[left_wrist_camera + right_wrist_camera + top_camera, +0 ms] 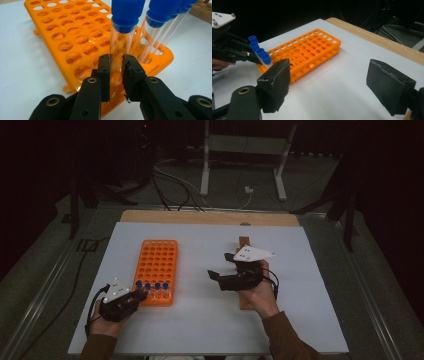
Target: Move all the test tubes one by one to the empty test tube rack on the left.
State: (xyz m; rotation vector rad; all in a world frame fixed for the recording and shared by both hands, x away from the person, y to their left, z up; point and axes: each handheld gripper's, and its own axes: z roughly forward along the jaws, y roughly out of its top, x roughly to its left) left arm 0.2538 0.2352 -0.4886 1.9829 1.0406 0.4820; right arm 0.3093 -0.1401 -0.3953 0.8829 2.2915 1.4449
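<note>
On the white table [210,320] my left gripper [116,72] pinches an upright tube [120,50] in the rack [157,270]; the right gripper [328,85], wide open, waits well apart.

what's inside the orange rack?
Four blue-capped tubes in the near row of the orange rack; left gripper clamps one. Other holes look empty. Tube bottoms hidden inside.

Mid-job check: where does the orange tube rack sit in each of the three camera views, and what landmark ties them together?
High view: orange tube rack lies left of centre on the white table.
Left gripper view: rack spreads from upper left toward centre, right behind the jaws.
Right gripper view: rack sits upper centre-left.
Shared landmark: the blue-capped tubes along the rack's near edge.
</note>
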